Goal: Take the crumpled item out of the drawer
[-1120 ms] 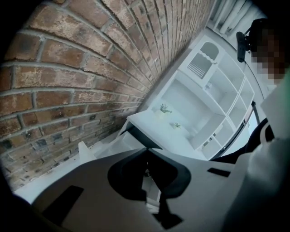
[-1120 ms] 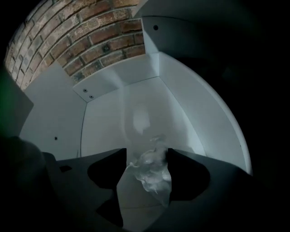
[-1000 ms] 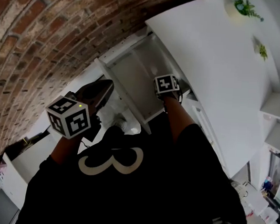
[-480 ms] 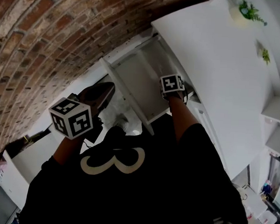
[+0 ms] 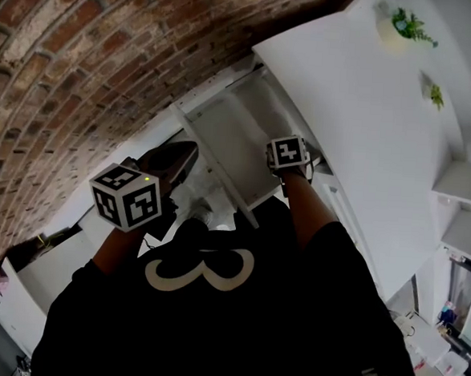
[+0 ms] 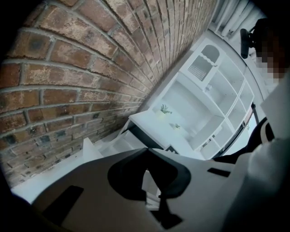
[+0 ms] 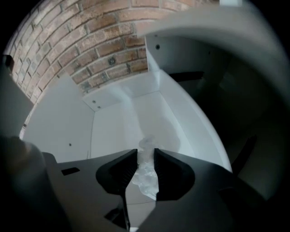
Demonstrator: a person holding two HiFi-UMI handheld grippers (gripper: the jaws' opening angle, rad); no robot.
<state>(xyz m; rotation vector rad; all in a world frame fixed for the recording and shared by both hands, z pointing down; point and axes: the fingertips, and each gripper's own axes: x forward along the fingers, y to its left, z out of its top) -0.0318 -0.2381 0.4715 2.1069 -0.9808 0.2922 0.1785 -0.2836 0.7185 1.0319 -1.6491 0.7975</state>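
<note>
A white drawer (image 5: 233,136) stands pulled out below the white cabinet top. Inside it, a crumpled clear plastic item (image 7: 146,176) lies on the drawer floor (image 7: 136,113). My right gripper (image 7: 145,154) reaches into the drawer with the item between its jaws. The jaws are closing and their pads press on its upper part. In the head view only the marker cube of the right gripper (image 5: 288,153) shows, at the drawer's near right corner. My left gripper (image 5: 186,152) hangs left of the drawer front, shut and empty; the left gripper (image 6: 147,152) looks toward the cabinet.
A brick wall (image 5: 83,68) runs along the left. The white cabinet top (image 5: 361,112) carries two small plants (image 5: 409,22). White shelving (image 6: 213,90) stands beyond it. Pale clutter (image 5: 190,200) lies on the floor by the drawer front.
The right gripper's cube has shifted slightly toward the drawer's near right corner. The left gripper has hardly moved.
</note>
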